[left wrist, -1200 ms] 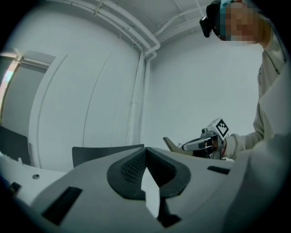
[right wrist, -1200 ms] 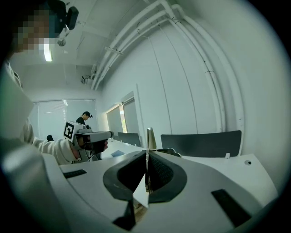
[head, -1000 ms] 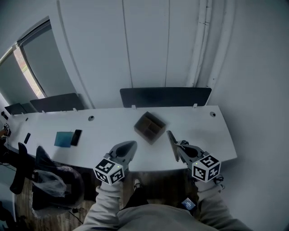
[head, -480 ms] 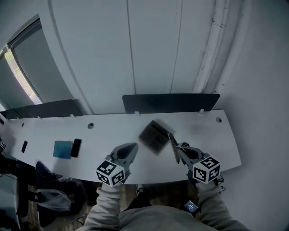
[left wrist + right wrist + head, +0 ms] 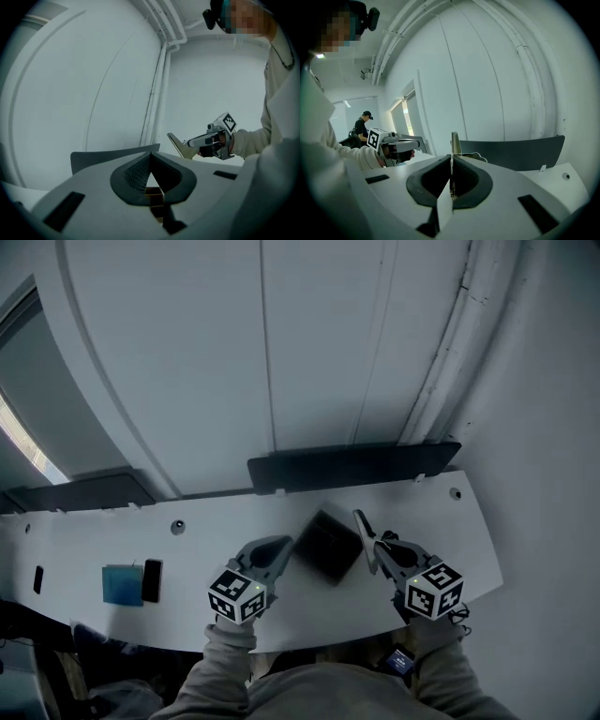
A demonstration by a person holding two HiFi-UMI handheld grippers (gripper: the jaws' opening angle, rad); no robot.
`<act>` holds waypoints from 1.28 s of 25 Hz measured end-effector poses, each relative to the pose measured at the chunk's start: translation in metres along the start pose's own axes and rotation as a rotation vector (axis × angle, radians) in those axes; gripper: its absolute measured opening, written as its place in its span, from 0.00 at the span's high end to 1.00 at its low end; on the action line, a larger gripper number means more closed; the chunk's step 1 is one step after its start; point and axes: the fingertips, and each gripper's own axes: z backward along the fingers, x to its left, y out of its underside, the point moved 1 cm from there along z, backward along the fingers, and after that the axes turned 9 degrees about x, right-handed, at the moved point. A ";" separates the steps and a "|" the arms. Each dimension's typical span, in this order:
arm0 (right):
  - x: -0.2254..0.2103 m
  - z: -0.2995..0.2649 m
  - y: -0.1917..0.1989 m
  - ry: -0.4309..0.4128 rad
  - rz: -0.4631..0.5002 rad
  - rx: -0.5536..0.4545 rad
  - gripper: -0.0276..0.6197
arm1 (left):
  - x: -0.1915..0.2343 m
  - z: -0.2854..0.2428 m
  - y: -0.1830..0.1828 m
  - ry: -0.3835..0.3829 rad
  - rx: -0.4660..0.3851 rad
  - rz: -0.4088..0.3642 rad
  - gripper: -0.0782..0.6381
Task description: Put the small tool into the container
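A dark, open-topped container (image 5: 326, 546) sits on the white desk (image 5: 187, 624), between my two grippers. My right gripper (image 5: 380, 551) is shut on the small tool (image 5: 365, 536), a thin flat blade that sticks out past its jaws just right of the container. In the right gripper view the blade (image 5: 454, 142) stands edge-on above the closed jaws. The left gripper view shows it as a pale wedge (image 5: 177, 145). My left gripper (image 5: 279, 547) hovers at the container's left side, jaws shut with nothing in them; a brown part of the container (image 5: 153, 192) shows beneath its tips.
A dark divider panel (image 5: 356, 465) runs along the desk's back edge by the white wall. A blue pad (image 5: 122, 584) and a black phone (image 5: 151, 579) lie far left. Another person (image 5: 361, 124) stands in the distance by a window.
Both grippers have moved forward over the desk and now flank the container. The head view has shifted forward too, and the chair at lower left has dropped out of sight.
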 end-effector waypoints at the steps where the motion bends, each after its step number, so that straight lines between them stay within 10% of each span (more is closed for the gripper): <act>1: -0.004 -0.004 -0.002 0.012 -0.003 0.002 0.92 | 0.006 -0.006 -0.001 0.007 0.004 -0.002 0.89; 32: -0.073 -0.052 -0.033 -0.039 0.016 0.027 0.92 | 0.031 -0.040 -0.025 -0.078 0.048 -0.055 0.89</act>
